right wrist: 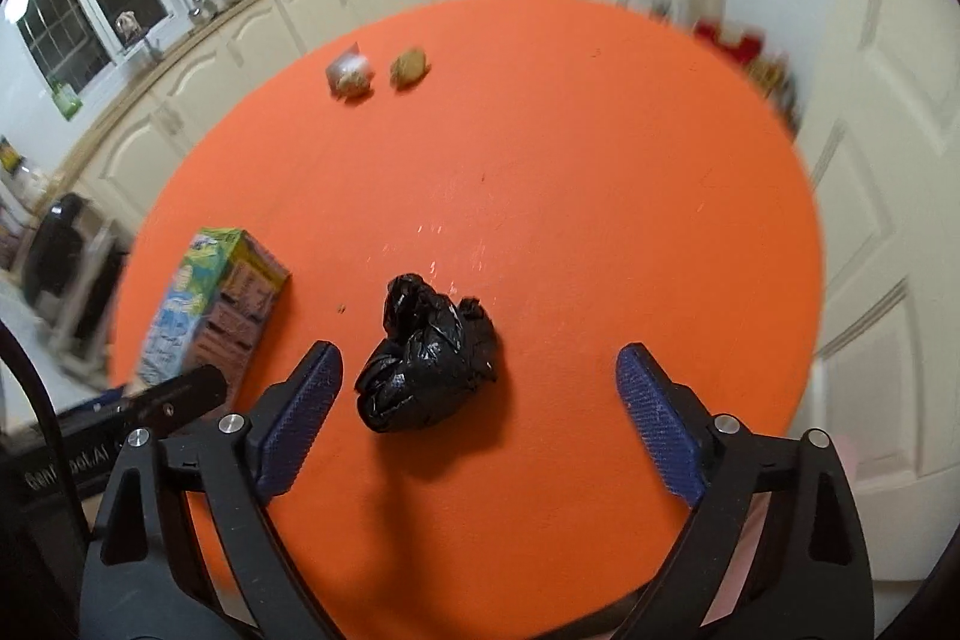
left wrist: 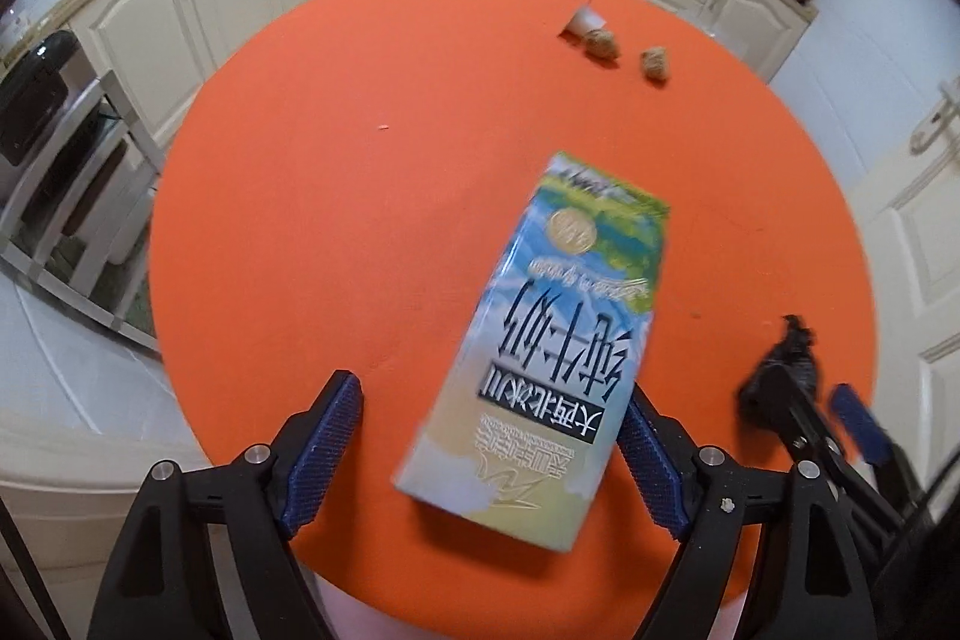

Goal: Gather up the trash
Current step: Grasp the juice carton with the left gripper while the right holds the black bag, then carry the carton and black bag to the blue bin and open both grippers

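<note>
A printed rectangular milk carton (left wrist: pixel 534 346) is being seen lying flat on the round orange table (left wrist: pixel 360 220), between the spread fingers of the left gripper (left wrist: pixel 489 451) and close against the right one. To its right, a crumpled black plastic bag (right wrist: pixel 426 358) is lying on the table between the parted fingers of the right gripper (right wrist: pixel 480 418), nearer the left one. Far across the table, a tipped small white cup (left wrist: pixel 582 21) is lying beside two crumpled brown lumps (left wrist: pixel 627 55).
</note>
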A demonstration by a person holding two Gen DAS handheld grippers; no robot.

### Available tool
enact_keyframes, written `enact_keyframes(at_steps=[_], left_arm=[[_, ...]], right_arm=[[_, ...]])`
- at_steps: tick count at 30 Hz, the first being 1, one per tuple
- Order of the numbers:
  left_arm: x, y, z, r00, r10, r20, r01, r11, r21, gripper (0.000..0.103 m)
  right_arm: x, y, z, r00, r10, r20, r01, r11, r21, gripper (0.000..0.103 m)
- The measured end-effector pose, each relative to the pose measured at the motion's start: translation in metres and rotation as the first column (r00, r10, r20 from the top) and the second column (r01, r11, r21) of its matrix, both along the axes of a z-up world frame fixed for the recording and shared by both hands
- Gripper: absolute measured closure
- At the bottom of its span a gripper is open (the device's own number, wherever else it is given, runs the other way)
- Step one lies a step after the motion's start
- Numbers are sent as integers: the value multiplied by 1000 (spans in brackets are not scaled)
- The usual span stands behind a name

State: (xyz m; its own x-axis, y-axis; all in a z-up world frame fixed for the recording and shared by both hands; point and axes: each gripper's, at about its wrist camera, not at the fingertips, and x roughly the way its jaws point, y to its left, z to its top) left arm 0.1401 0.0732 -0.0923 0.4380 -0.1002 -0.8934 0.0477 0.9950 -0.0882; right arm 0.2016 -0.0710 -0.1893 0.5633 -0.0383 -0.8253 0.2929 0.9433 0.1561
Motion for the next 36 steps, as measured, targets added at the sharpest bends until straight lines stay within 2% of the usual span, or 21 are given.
enact_keyframes(at_steps=[2,4,5,8,9,11,13,14,16,18,19,20,22,24,27,30,36], left_arm=[[5,-2,-2,1000,-1,25,0,1000,28,23],[1,-4,-6,999,-8,49,6,1000,26,22],[-3,-6,-8,998,-11,63,9,1000,26,21],[-20,-16,-15,993,-51,106,49,999,16,9],[-25,-18,-18,990,-63,122,61,998,24,5],[-33,-26,-22,986,-77,150,68,996,63,3],[-42,-25,-27,981,-77,181,61,994,92,1],[-47,-25,-28,977,-79,200,63,994,85,1],[-57,-25,-31,972,-83,221,67,995,80,1],[-65,-24,-37,967,-84,242,68,995,73,1],[-67,-21,-41,965,-80,251,66,996,64,3],[-68,-17,-44,964,-75,256,61,996,61,5],[-75,-12,-47,959,-70,275,53,996,66,32],[-82,-8,-47,957,-69,280,57,997,51,46],[-83,6,-52,961,-30,274,23,999,29,57],[-84,14,-48,967,-7,254,12,1000,-19,58],[-82,11,-32,967,3,253,-3,1000,-1,58]], right_arm=[[-3,7,-2,999,-10,40,11,999,-36,12],[-8,12,-7,997,-28,70,32,998,-48,11],[-12,17,-8,994,-33,101,42,995,-86,12],[-23,31,-11,992,-20,124,43,981,-188,12],[-26,37,-11,990,-6,138,38,973,-229,16],[-31,48,-8,985,39,168,11,959,-285,16],[-35,52,-9,982,50,182,4,958,-285,26],[-38,51,-9,981,43,191,11,963,-269,27],[-41,50,-8,977,42,209,3,977,-213,40],[-42,54,-7,975,65,212,-15,973,-230,48],[-44,56,-6,973,80,216,-30,974,-225,57],[-45,56,-5,972,83,219,-34,976,-217,58],[-45,56,-5,972,79,223,-31,977,-210,59],[-44,54,-4,969,88,230,-45,981,-188,61],[-42,46,-1,964,85,251,-61,993,-102,62],[-38,41,2,963,77,257,-52,993,-102,62],[-43,30,12,959,51,280,-25,995,-97,62]])
